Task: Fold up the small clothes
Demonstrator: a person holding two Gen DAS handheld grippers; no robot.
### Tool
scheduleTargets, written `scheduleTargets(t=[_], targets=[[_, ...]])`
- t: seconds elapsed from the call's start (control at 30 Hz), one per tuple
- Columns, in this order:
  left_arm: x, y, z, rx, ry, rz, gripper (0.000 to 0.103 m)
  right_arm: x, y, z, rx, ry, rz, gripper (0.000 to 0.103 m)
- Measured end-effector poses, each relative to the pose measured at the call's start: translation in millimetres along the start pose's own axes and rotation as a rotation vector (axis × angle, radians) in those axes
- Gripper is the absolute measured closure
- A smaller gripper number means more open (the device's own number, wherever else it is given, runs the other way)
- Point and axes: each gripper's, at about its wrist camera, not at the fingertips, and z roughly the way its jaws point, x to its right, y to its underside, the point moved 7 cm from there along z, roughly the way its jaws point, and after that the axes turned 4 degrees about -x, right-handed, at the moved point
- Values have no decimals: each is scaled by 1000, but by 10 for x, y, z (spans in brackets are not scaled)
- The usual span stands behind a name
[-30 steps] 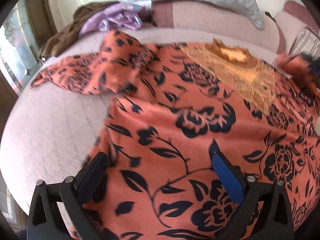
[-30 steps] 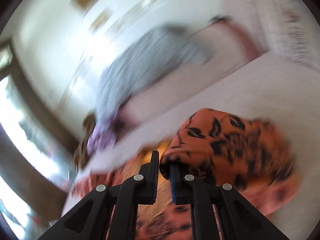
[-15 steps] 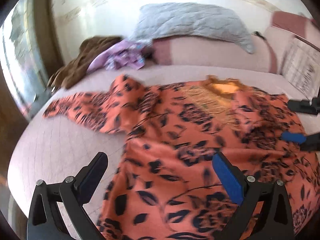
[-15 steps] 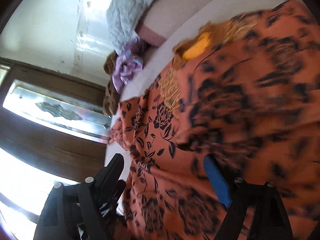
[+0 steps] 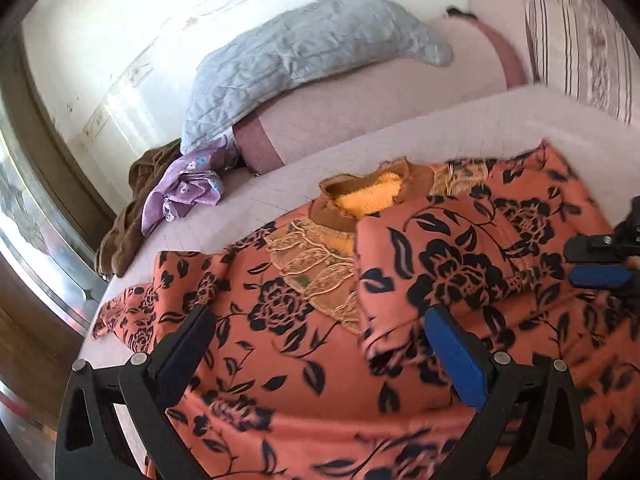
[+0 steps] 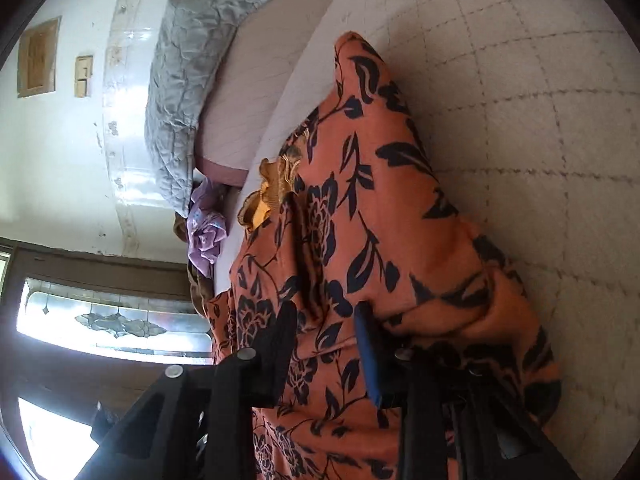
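An orange garment with black flowers [image 5: 280,360] lies spread on the pale bed, its gold embroidered neckline [image 5: 360,196] toward the pillows. One sleeve [image 5: 460,256] is folded across the chest. My left gripper [image 5: 320,344] is open and empty, low over the garment's lower half. My right gripper [image 5: 596,264] shows at the right edge, over the folded sleeve. In the right wrist view the right gripper [image 6: 326,344] is open, jaws apart over the folded cloth [image 6: 360,200], holding nothing.
A grey quilted pillow [image 5: 304,60] leans on the pink headboard. A purple garment [image 5: 184,192] and a brown one [image 5: 132,216] lie heaped at the bed's far left corner. A striped cushion [image 5: 580,40] is at the far right. A wooden window frame [image 6: 100,320] runs along the left.
The right gripper carried the sleeve across the chest, opened and let it go. The left gripper stayed open and tilted up, toward the neckline.
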Motion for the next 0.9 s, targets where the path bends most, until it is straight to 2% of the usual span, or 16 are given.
scheduleTargets(t=[0.07,0.2,0.3,0.4,0.43,0.57,0.67,0.7,0.8,0.83,0.87,0.9], targets=[[86,-5,148,-45,-60,27,0,-7,22,27,-17,24,-11,71],[99,45,377,-135,-115,29,0,-42,23,80,-27,34,-4,71],[1,-34,413,-136,-128,9,0,-20,20,81,-33,31,8,71],[-318,-160,461,-140,-202,-60,0,-17,28,57,-33,42,-2,71],[-582,-198,513,-161,-252,-115,0,-19,29,58,-32,46,-6,71],[-1474,-54,608,-262,-313,-317,0,-30,36,58,-29,47,-18,71],[-1870,168,499,-280,-270,-373,0,-66,34,31,-19,38,-16,68],[-1865,206,455,-274,-248,-363,0,-107,26,18,-13,14,-13,67],[-1612,376,343,-255,-141,-252,0,-328,23,-1,-13,-89,-30,66],[-1474,465,270,-243,-88,-217,0,-388,32,-6,-14,-101,-41,61],[-1352,561,189,-224,-38,-196,0,-447,35,4,-11,-96,-58,41],[-1265,628,149,-206,-1,-185,0,-494,41,19,0,-73,-72,31]])
